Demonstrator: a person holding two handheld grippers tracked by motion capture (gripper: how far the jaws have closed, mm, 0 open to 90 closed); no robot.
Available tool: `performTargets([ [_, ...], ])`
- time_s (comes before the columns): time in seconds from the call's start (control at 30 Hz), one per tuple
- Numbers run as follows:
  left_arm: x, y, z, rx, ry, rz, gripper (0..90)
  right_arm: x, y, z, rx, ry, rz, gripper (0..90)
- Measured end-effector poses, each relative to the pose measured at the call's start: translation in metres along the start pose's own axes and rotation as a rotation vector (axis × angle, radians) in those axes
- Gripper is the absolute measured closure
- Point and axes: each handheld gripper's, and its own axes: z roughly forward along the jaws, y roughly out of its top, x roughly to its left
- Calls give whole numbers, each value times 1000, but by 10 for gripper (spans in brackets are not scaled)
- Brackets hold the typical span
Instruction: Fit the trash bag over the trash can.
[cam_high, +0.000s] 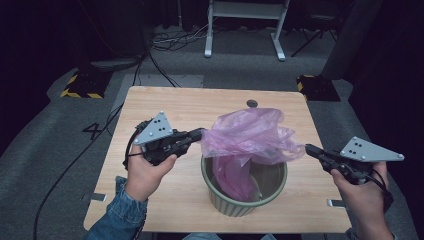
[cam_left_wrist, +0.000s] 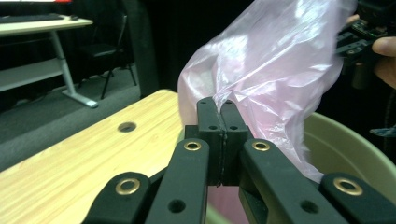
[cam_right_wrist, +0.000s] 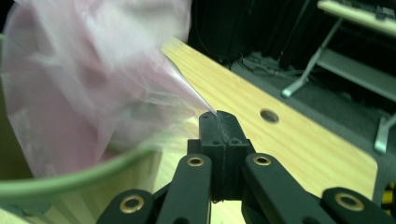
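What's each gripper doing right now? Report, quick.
Left gripper: shut on the pink plastic bag.
Right gripper: shut on the bag's opposite edge.

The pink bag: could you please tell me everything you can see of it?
The pink bag is thin, see-through, crinkled plastic film. Its lower part hangs inside the green bin on the table, while its upper part billows above the rim, stretched sideways. The left gripper is shut on its left edge and the right gripper on its right edge, where the film is drawn out to a taut point.
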Motion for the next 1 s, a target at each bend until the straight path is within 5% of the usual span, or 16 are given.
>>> performTargets([
  [0.33,13,-19,-21,11,24,-56,900,-10,-19,-4,57,13,67,900],
  [0.77,3,-41,-34,25,-9,-84,899,10,-30,-17,54,38,38,900],
  [1.0,7,-64,-35,42,-31,-144,897,15,-45,-12,92,84,55,900],
])
